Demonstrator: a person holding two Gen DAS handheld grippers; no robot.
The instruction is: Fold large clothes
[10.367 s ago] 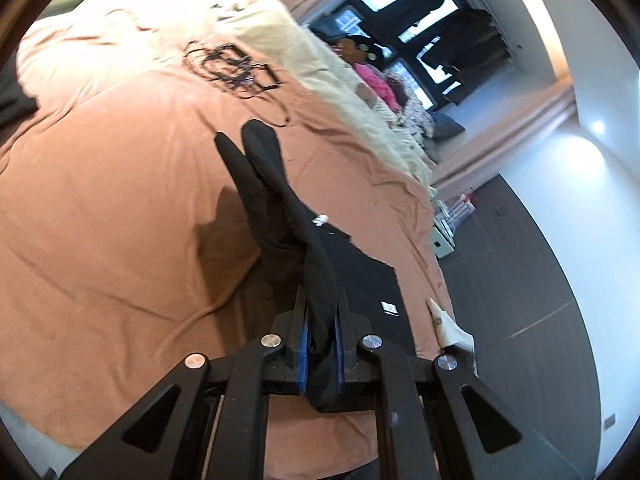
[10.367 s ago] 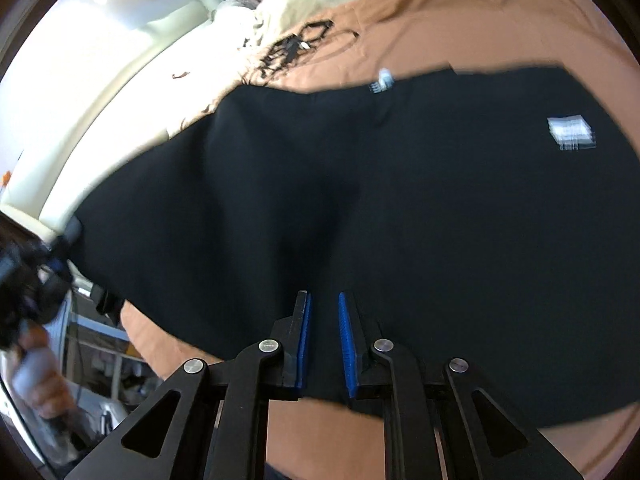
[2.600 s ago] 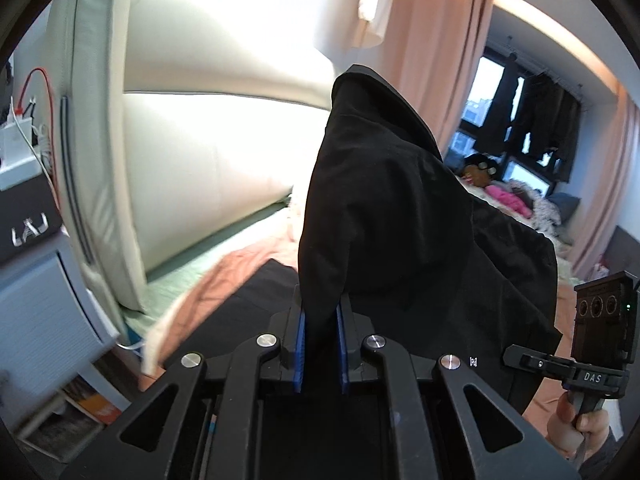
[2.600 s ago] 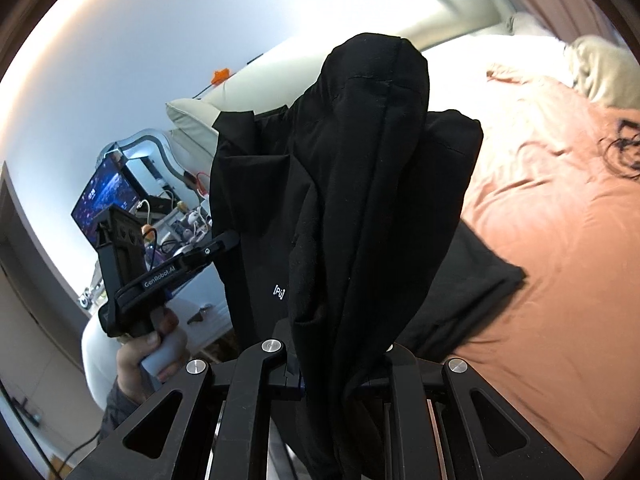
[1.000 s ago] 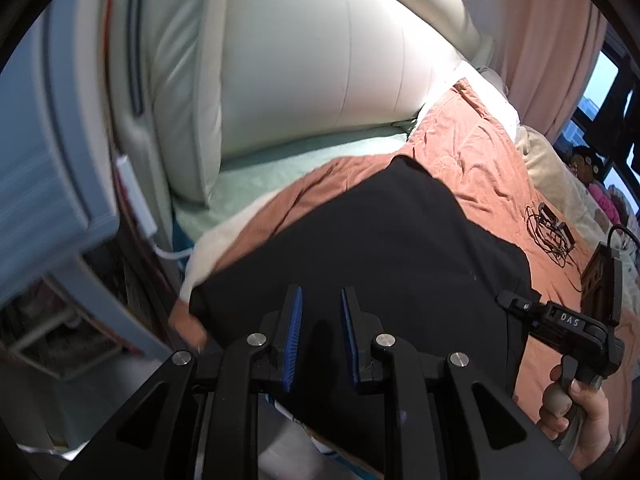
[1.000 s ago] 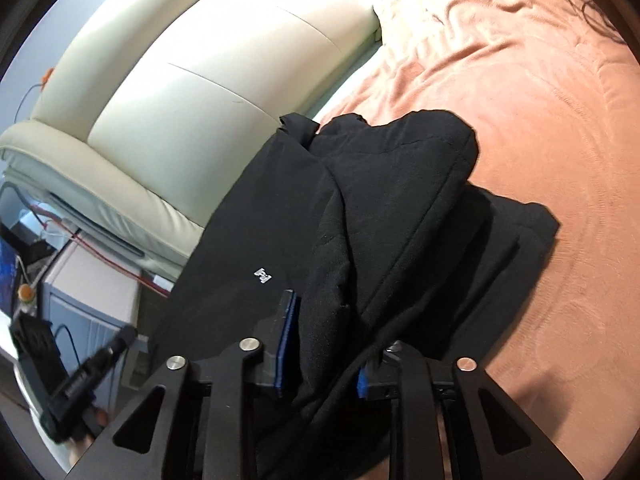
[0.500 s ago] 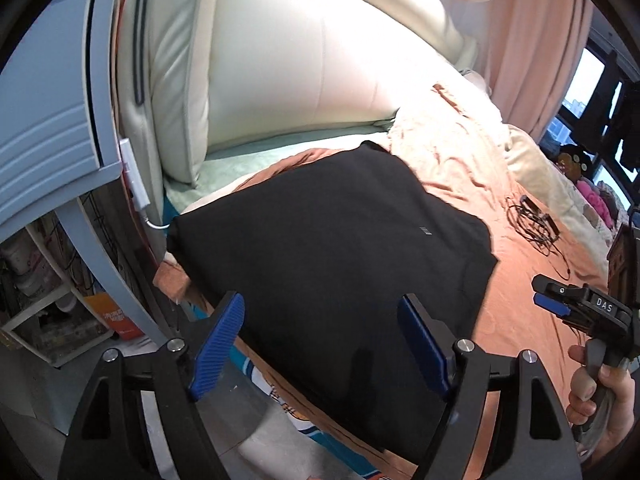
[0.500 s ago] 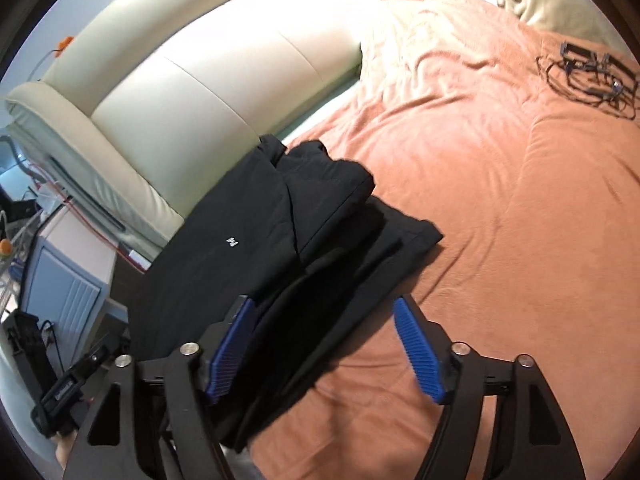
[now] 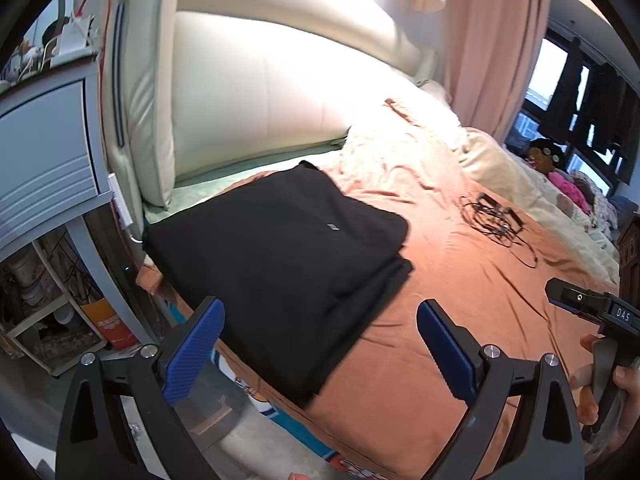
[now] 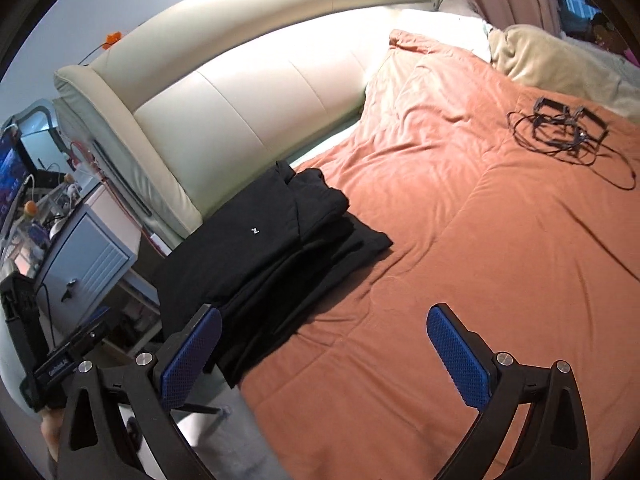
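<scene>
1. A folded black garment [image 9: 280, 248] is lying on the terracotta bedspread [image 9: 472, 304] at the corner of the bed, just beside the cream padded headboard [image 9: 260, 92]. Its near edge is reaching the side edge of the mattress.
2. From the right wrist view, the same garment [image 10: 272, 248] is showing stacked layers, with a small white logo [image 10: 254, 231] facing up on the top layer.
3. The left gripper [image 9: 320, 344] is hovering above and short of the garment, its jaws spreading wide with nothing between the blue pads [image 9: 192, 350]; no contact with the cloth.
4. The right gripper [image 10: 324, 354] is likewise opening wide over the bedspread, empty, clear of the fabric.
5. A person's hand [image 9: 612, 392] is gripping the other tool's handle at the right edge of the left wrist view.
6. A tangle of black cables [image 10: 568, 132] is lying further up the bed, well apart from the garment.
7. A pale blue bedside cabinet [image 10: 86, 256] is standing beside the headboard.
</scene>
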